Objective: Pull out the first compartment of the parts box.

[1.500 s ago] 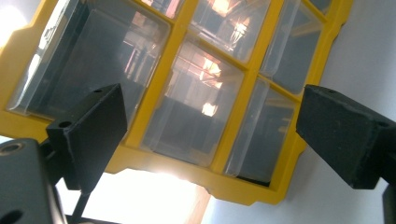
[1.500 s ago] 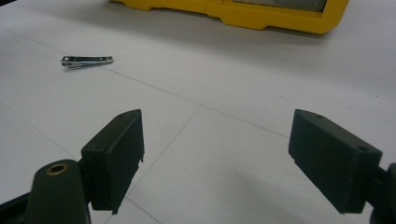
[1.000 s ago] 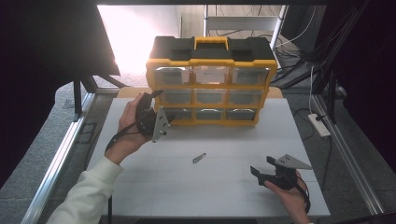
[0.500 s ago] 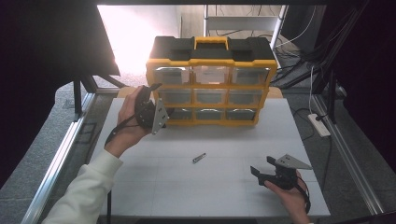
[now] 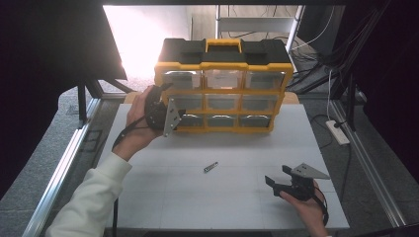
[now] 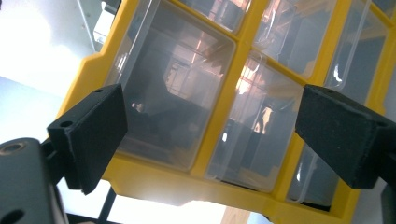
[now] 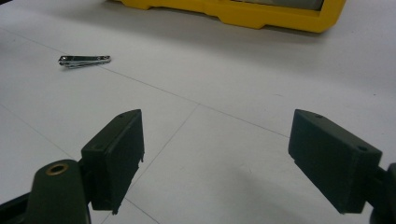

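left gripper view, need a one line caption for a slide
Open left gripper faces the clear drawers of the yellow organizer, jaws spread wide.

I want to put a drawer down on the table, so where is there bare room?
The white table is bare between the nail clipper and the left forearm, and between the clipper and the right gripper. It is crowded at the drawer organizer's lower left, where the left gripper reaches in.
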{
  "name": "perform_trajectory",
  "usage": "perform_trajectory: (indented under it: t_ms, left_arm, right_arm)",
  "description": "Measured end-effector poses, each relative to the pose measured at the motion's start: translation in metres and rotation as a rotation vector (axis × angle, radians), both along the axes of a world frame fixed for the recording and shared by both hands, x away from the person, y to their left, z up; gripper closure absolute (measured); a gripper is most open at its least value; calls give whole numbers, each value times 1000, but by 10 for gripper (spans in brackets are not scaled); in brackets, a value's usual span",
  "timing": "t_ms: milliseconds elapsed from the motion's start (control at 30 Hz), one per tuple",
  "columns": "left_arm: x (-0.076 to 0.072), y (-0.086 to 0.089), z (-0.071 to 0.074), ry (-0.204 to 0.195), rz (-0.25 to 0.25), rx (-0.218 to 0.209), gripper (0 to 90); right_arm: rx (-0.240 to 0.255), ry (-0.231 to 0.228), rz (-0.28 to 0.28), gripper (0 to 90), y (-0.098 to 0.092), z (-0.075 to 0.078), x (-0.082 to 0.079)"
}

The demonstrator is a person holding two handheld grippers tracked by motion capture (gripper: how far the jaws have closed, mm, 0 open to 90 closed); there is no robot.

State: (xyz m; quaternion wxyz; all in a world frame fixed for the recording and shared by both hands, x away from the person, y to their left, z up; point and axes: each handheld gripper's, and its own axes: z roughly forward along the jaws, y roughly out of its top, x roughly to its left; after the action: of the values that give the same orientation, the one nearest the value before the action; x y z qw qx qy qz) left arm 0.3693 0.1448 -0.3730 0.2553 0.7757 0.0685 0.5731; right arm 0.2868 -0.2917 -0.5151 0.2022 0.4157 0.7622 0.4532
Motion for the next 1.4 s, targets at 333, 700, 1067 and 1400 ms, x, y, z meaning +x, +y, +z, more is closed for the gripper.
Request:
perform_trajectory:
  t_ms: [333,700,1067,1400]
  left_arm:
    - [9,-2,9,-25,17,14,106]
    - [16,-4,11,-29,22,12,109]
    - [22,0,10,-31,38,12,121]
    - [25,-4,14,-50,33,21,134]
  right_arm:
    - [0,-1,-1,185,0,0,0]
    - [1,-1,1,186,0,0,0]
    - [0,-1,1,186,0,0,0]
    - [1,1,2,186,0,0,0]
